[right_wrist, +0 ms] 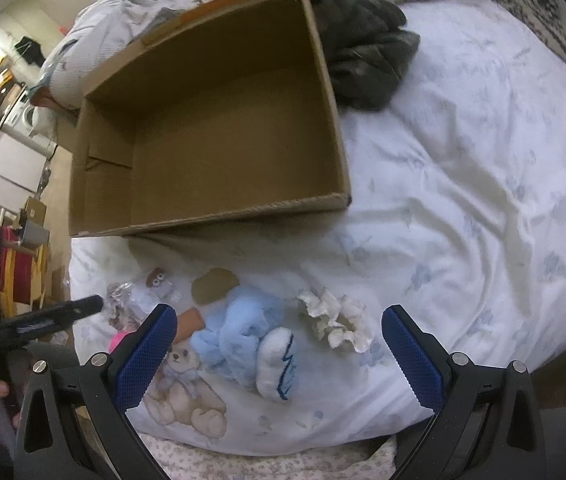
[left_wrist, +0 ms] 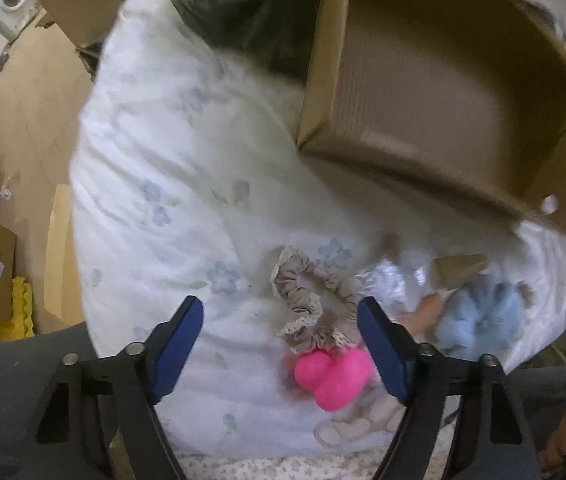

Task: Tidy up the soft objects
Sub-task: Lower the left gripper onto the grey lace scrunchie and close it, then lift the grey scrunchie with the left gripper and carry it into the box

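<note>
Both grippers are wide open and hold nothing. Our left gripper (left_wrist: 281,322) hangs over one beige scrunchie (left_wrist: 315,306) and one pink squishy toy (left_wrist: 333,376) that touch each other on the white flowered blanket (left_wrist: 155,168). Our right gripper (right_wrist: 279,336) hangs over one blue fluffy toy (right_wrist: 243,328) and one white scrunchie (right_wrist: 337,322), which lie near each other. We count two scrunchies, two soft toys and one shiny crinkly wrapper (right_wrist: 131,300). One cardboard box (right_wrist: 219,128) sits open on the blanket behind them, with nothing inside. One dark cloth (right_wrist: 363,52) lies just beside the box.
</note>
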Tool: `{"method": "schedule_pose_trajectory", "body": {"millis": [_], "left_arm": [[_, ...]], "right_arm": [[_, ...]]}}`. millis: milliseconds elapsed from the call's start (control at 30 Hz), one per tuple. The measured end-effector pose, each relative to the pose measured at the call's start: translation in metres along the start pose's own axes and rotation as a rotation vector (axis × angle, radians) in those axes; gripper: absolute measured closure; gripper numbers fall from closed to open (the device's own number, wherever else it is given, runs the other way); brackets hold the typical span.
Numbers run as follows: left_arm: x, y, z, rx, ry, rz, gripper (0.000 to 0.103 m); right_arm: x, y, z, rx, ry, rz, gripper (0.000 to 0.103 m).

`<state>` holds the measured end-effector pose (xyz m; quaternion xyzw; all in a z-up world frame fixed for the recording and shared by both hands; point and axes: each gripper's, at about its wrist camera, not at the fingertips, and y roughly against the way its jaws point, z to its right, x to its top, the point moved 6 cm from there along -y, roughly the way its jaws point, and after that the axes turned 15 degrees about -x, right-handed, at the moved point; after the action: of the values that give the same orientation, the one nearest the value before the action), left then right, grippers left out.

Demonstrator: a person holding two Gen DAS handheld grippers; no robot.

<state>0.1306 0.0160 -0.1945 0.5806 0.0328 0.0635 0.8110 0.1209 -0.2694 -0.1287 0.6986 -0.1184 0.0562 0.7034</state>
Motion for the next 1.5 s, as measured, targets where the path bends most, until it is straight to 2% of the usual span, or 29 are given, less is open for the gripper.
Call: {"method": "schedule_pose_trajectory", "body": {"millis": [33,167,200,233,300,433,567,600,633,667,733,833,867,967,1000,1100,1167,1233,1367,1500], "left_arm": [[-0.001,-0.008,-0.002,0.002,0.005,-0.024,0.043],[-0.003,-0.036,0.0,-0.054,0.026,-0.098,0.05],[-0.001,-0.038,0.001,-0.042,0.009,-0.094,0.057],[-0.001,-0.038,0.002,-0.034,0.0,-0.09,0.072],[-0.001,-0.037,0.001,-0.034,-0.006,-0.091,0.094],[-0.001,-0.02,0.002,-0.092,-0.007,-0.064,0.096],[-0.002,0.018,0.005,-0.101,-0.051,0.035,0.096],[-0.003,0.026,0.005,-0.094,-0.062,0.059,0.096],[-0.004,0.036,0.006,-0.089,-0.07,0.082,0.096],[-0.003,0.046,0.008,-0.081,-0.076,0.105,0.096],[-0.001,0.061,0.008,-0.065,-0.084,0.142,0.096],[-0.002,0.061,0.003,-0.045,-0.083,0.152,0.096],[-0.002,0.056,0.01,-0.04,-0.081,0.151,0.096],[-0.003,0.048,0.012,-0.062,-0.054,0.136,0.096],[-0.003,0.045,0.016,-0.067,-0.055,0.132,0.096],[0.003,0.036,0.022,-0.071,-0.074,0.132,0.096],[0.003,0.035,0.025,-0.072,-0.08,0.131,0.096],[0.004,0.035,0.026,-0.075,-0.078,0.133,0.096],[0.006,0.038,0.026,-0.078,-0.07,0.154,0.096],[0.005,0.04,0.023,-0.075,-0.066,0.161,0.096]], "right_arm": [[0.0,-0.001,0.001,0.002,-0.005,-0.003,0.0],[0.001,-0.005,0.003,0.005,-0.011,-0.009,0.0],[0.001,-0.007,0.003,0.008,-0.012,-0.013,0.0],[0.002,-0.009,0.003,0.01,-0.012,-0.019,0.0],[0.003,-0.012,0.001,0.025,-0.01,-0.033,0.0],[0.01,-0.017,-0.012,0.096,0.012,-0.07,0.0],[0.02,-0.025,-0.036,0.173,0.066,-0.109,0.002],[0.023,-0.03,-0.042,0.176,0.079,-0.119,0.013],[0.025,-0.036,-0.047,0.173,0.088,-0.129,0.017],[0.026,-0.042,-0.054,0.174,0.101,-0.149,0.021],[0.028,-0.055,-0.067,0.179,0.132,-0.187,0.023],[0.028,-0.076,-0.079,0.141,0.174,-0.212,0.038],[0.026,-0.082,-0.083,0.142,0.179,-0.226,0.046],[0.024,-0.098,-0.092,0.149,0.19,-0.257,0.052],[0.024,-0.101,-0.096,0.142,0.203,-0.257,0.06],[0.026,-0.104,-0.1,0.124,0.226,-0.226,0.073],[0.028,-0.101,-0.101,0.145,0.216,-0.218,0.079],[0.031,-0.099,-0.101,0.163,0.211,-0.203,0.091],[0.038,-0.09,-0.101,0.189,0.186,-0.16,0.095],[0.041,-0.073,-0.102,0.227,0.175,-0.127,0.095]]}}
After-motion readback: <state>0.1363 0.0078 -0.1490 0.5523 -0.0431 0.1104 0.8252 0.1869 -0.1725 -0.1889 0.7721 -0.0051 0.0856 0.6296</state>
